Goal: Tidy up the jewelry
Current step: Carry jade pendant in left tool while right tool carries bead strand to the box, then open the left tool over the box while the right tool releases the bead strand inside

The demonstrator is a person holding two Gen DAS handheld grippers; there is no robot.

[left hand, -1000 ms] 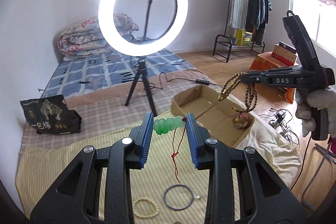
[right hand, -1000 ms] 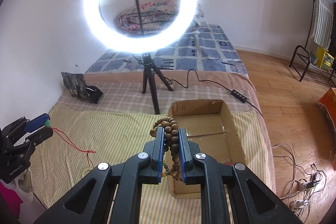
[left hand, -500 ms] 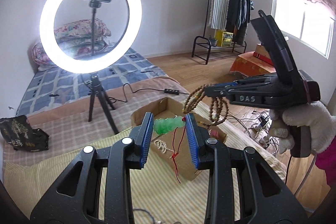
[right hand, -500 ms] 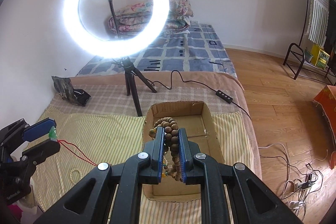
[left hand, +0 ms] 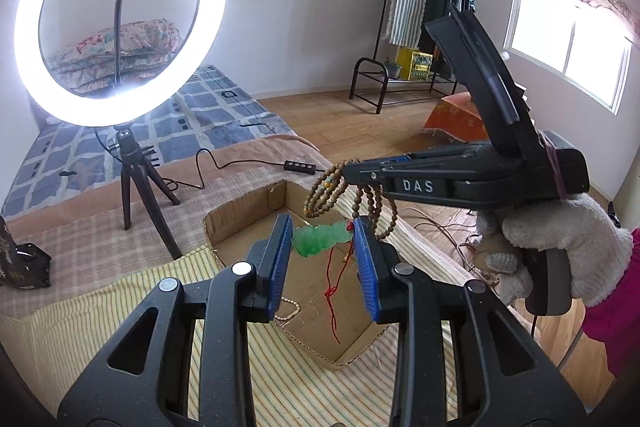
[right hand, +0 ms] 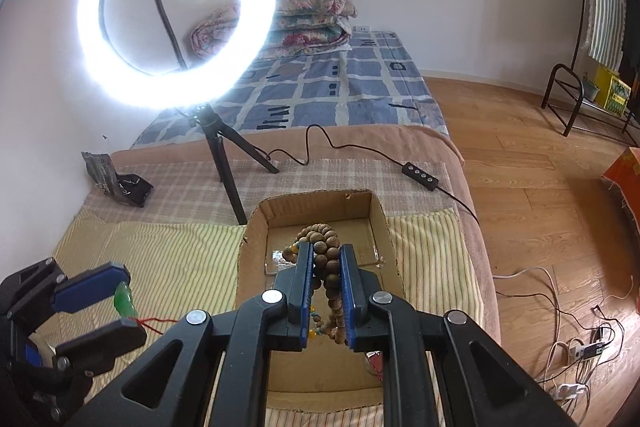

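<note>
My left gripper (left hand: 322, 247) is shut on a green jade pendant (left hand: 320, 238); its red cord (left hand: 334, 291) hangs down over the open cardboard box (left hand: 240, 215). It also shows at the left of the right wrist view (right hand: 116, 307) with the pendant (right hand: 123, 299). My right gripper (right hand: 324, 267) is shut on a brown wooden bead necklace (right hand: 320, 239) and holds it above the box (right hand: 312, 199). In the left wrist view the right gripper (left hand: 352, 174) reaches in from the right with the beads (left hand: 328, 193) dangling. A pale bead string (left hand: 290, 309) lies inside the box.
A lit ring light on a tripod (left hand: 128, 183) stands behind the box, its cable and switch (right hand: 420, 177) across the bed. A dark bag (right hand: 116, 179) lies at the left. A striped cloth (right hand: 168, 259) covers the bed. Floor and clothes rack (left hand: 420, 27) are to the right.
Both grippers have moved over the cardboard box with their jewelry still held. The left gripper swung right, so the pendant and cord now hang above the box's inside.
</note>
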